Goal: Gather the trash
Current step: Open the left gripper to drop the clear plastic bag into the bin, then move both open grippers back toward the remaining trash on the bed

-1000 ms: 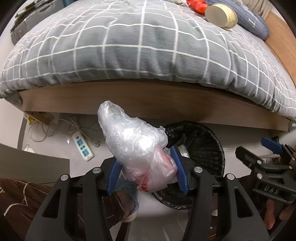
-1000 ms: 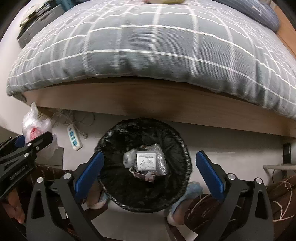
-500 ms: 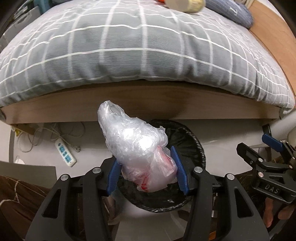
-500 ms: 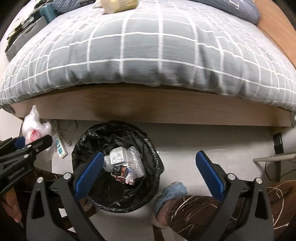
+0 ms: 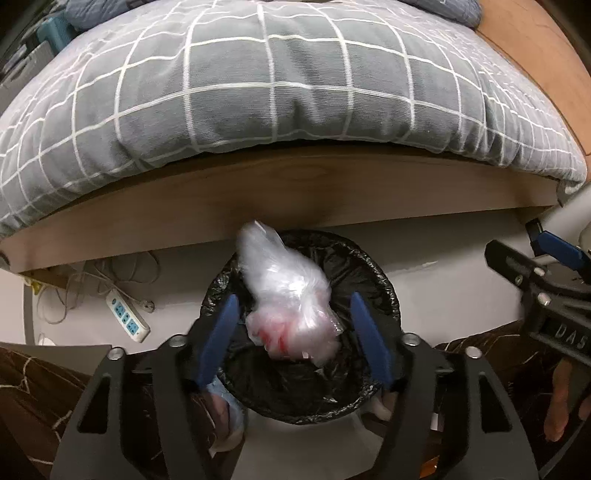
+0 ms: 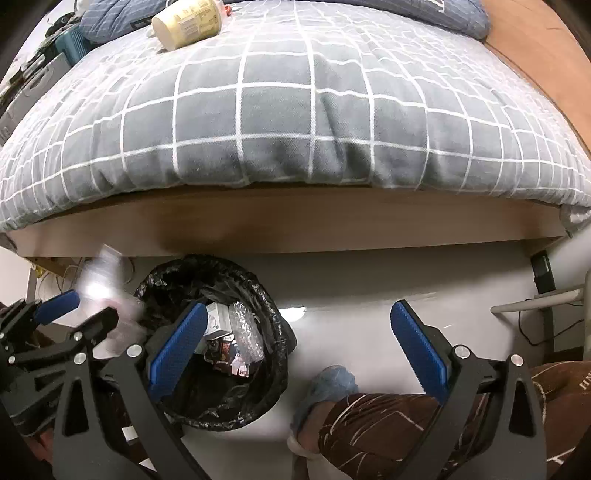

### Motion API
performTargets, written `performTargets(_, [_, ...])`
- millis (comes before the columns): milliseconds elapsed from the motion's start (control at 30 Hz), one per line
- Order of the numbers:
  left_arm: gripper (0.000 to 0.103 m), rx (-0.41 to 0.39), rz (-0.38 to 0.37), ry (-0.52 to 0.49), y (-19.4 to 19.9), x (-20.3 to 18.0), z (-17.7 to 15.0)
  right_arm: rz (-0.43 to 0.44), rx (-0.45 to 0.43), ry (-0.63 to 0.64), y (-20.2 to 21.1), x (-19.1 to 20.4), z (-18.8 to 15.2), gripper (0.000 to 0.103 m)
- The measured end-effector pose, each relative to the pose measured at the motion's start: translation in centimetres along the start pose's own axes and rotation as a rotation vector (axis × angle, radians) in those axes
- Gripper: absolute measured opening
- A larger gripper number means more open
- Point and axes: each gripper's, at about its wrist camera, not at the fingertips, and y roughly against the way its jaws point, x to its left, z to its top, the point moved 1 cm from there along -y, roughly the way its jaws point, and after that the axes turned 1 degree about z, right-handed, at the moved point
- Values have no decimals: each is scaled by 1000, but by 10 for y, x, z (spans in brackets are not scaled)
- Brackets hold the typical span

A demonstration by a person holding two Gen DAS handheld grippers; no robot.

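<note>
While the left gripper hangs over the bin, its blue fingers stand spread wide, and the bag sits between them, blurred, clear of both pads as far as I can see, directly above the bin's black-lined mouth. Behind the bin runs the bed with its grey checked duvet; a power strip lies on the floor to the left.

From the right wrist view, the right gripper is wide open and holds nothing. Its left finger overlaps the bin, where trash already lies. The left gripper shows at the bin's left edge with the bag a white blur against it. A cup lies tipped on the duvet.
</note>
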Motion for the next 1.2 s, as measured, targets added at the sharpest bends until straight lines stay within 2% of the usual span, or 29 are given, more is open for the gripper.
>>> performTargets(67, [78, -10, 5, 12, 3, 3, -1, -3, -10, -4, 0, 0, 2, 95])
performTargets(400, [97, -96, 45, 67, 28, 32, 6, 1, -82, 20, 24, 16, 20, 95])
performTargets(800, [97, -238, 99, 117, 70, 61, 34, 17, -237, 42, 59, 32, 57, 95])
performTargets(900, [97, -256, 100, 134, 74, 67, 40, -3, -252, 49, 60, 32, 62, 95])
performTargets(1200, [97, -311, 98, 139, 80, 71, 71, 11, -296, 44, 69, 27, 83, 95])
